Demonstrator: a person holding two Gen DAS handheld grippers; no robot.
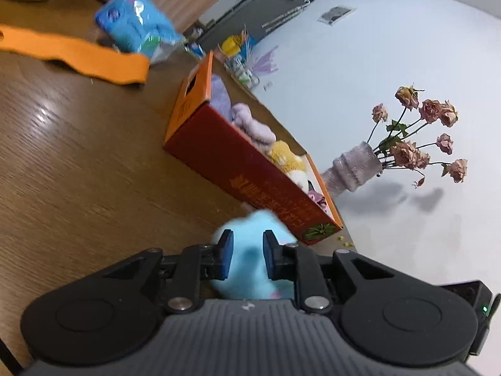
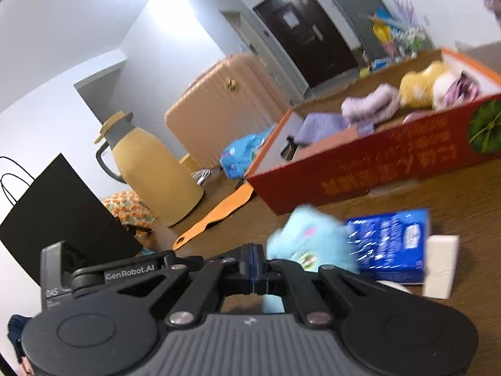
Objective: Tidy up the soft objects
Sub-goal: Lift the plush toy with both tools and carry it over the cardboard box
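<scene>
l gripper (image 1: 248,255) clamps blue plush (image 1: 250,269); r gripper (image 2: 259,261) closed, empty, plush beside.

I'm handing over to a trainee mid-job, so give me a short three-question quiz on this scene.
1. True or false: on the right gripper, the jaws stand wide open.
2. What grips the blue plush? A. left gripper B. right gripper C. nothing
3. Fill in: the yellow plush lies in the ____.

Key: 1 false, they are shut; 2 A; 3 box.
</scene>
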